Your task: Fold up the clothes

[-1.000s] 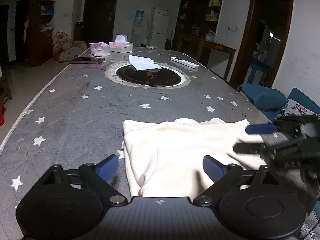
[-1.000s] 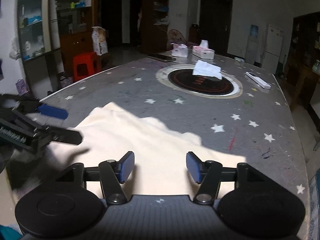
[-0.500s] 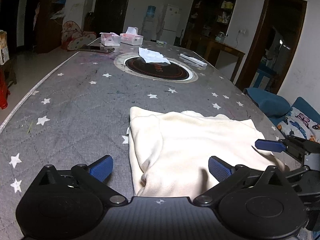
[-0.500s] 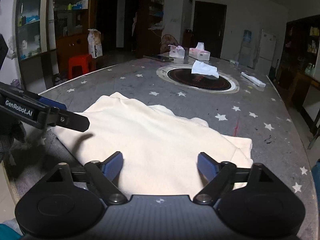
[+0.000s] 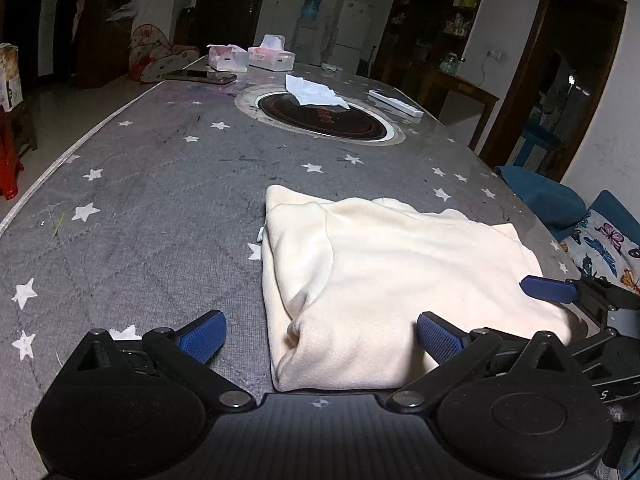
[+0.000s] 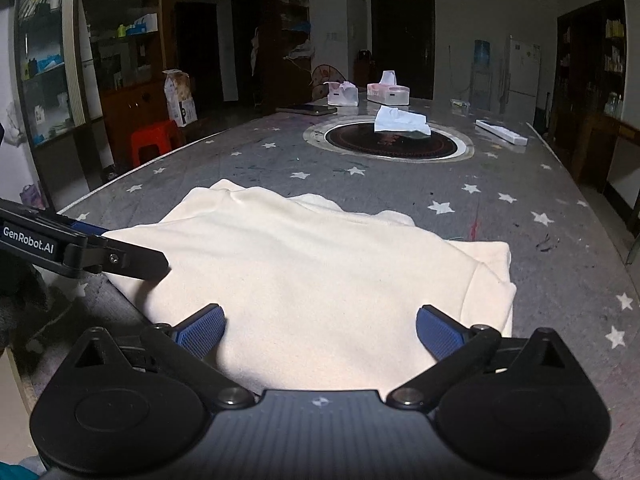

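Observation:
A cream garment [image 5: 384, 276] lies folded into a rough rectangle on the grey star-patterned table [image 5: 160, 184], near its front edge. My left gripper [image 5: 320, 338] hovers open over the garment's near left corner, nothing between its blue pads. In the right wrist view the same garment [image 6: 320, 264] fills the foreground, and my right gripper [image 6: 320, 330] stands open above its near edge, holding nothing. The right gripper's fingers [image 5: 548, 288] show at the garment's right side in the left wrist view. The left gripper's fingers [image 6: 132, 256] reach over its left edge in the right wrist view.
A round black hotplate [image 5: 324, 116] with a white tissue [image 5: 316, 94] sits mid-table. Two tissue boxes [image 5: 272, 58], a phone [image 5: 200, 77] and a white remote [image 5: 394, 103] lie at the far end. Blue cushions [image 5: 540, 196] are at the right, a red stool [image 6: 156, 142] at the left.
Both grippers have drawn back toward the table's front edge and opened wider. The garment now lies flat and released, seen from a little higher.

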A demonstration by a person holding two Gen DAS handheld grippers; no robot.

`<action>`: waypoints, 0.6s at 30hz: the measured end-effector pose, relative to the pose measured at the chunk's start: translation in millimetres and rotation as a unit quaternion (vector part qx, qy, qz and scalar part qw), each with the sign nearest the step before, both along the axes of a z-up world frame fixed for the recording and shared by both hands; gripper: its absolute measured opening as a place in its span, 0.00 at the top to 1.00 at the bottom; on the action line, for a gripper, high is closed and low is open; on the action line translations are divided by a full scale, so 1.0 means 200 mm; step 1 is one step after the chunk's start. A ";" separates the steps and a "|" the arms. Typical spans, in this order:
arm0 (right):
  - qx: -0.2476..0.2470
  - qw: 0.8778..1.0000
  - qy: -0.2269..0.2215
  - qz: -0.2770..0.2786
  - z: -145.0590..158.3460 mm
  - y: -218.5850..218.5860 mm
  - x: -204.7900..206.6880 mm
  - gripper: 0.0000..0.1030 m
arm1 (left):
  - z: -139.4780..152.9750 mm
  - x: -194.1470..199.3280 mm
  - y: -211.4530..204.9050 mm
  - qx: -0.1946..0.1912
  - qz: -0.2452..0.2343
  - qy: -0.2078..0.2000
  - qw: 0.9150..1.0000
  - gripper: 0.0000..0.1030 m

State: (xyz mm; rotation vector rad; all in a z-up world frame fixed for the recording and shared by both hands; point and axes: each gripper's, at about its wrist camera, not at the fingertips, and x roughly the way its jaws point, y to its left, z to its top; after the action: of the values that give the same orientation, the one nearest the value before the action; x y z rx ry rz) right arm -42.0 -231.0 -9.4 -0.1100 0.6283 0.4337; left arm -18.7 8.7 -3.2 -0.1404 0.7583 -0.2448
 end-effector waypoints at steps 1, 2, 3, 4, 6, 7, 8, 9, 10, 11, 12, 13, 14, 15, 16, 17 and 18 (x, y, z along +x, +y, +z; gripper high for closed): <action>0.001 1.000 0.001 0.000 0.00 0.00 0.00 0.00 | 0.00 0.00 -0.01 0.003 0.001 0.001 1.000 0.00; 0.003 1.000 0.002 0.000 0.00 0.00 0.00 0.00 | 0.00 0.00 -0.01 0.006 0.002 0.001 1.000 0.00; 0.004 1.000 0.003 0.000 0.00 0.00 0.00 0.00 | 0.00 0.00 -0.01 0.007 0.003 0.002 1.000 0.00; 0.005 1.000 0.003 0.000 0.00 0.00 0.00 0.00 | 0.00 0.00 -0.01 0.007 0.005 0.002 1.000 0.00; 0.008 1.000 0.005 0.000 0.00 0.00 0.00 0.00 | 0.01 0.00 0.00 0.004 0.013 0.004 1.000 0.00; 0.009 1.000 0.006 0.000 -0.01 0.00 0.00 0.00 | 0.01 -0.01 0.00 0.002 0.019 0.004 1.000 0.00; 0.010 1.000 0.007 0.000 -0.01 0.00 0.00 0.00 | 0.01 -0.01 0.00 0.001 0.024 0.005 1.000 0.00; 0.010 1.000 0.007 -0.001 -0.01 0.00 0.01 0.00 | 0.01 -0.02 0.01 0.000 0.027 0.005 1.000 0.00; 0.008 1.000 0.008 -0.005 0.00 0.00 0.02 0.00 | 0.01 -0.02 0.01 0.001 0.029 0.003 1.000 0.00; 0.005 1.000 0.008 -0.010 0.00 0.01 0.03 0.00 | 0.01 -0.03 0.02 0.003 0.029 0.001 1.000 0.00; 0.002 1.000 0.009 -0.014 0.01 0.02 0.05 0.00 | 0.00 -0.04 0.02 0.007 0.028 -0.001 1.000 0.00; -0.001 1.000 0.009 -0.019 0.01 0.03 0.06 0.00 | 0.00 -0.04 0.02 0.010 0.028 -0.003 1.000 0.00; -0.004 1.000 0.009 -0.023 0.01 0.03 0.07 0.00 | 0.00 -0.05 0.02 0.013 0.027 -0.006 1.000 0.00; -0.007 1.000 0.010 -0.027 0.02 0.04 0.09 0.00 | 0.00 -0.06 0.02 0.015 0.026 -0.009 1.000 0.00; -0.009 0.999 0.010 -0.032 0.02 0.05 0.10 0.00 | -0.01 -0.06 0.02 0.018 0.026 -0.011 0.999 0.00; -0.012 0.999 0.010 -0.036 0.03 0.05 0.12 0.00 | -0.01 -0.06 0.02 0.021 0.025 -0.012 0.999 0.00; -0.015 0.999 0.011 -0.040 0.03 0.06 0.13 0.00 | -0.01 -0.07 0.01 0.023 0.025 -0.014 0.999 0.00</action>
State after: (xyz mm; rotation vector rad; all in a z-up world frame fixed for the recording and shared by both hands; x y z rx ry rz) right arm -16.0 -219.0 -3.1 -0.1084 0.6584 0.3480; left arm -32.0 11.2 -4.8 -0.1113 0.7316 -0.1814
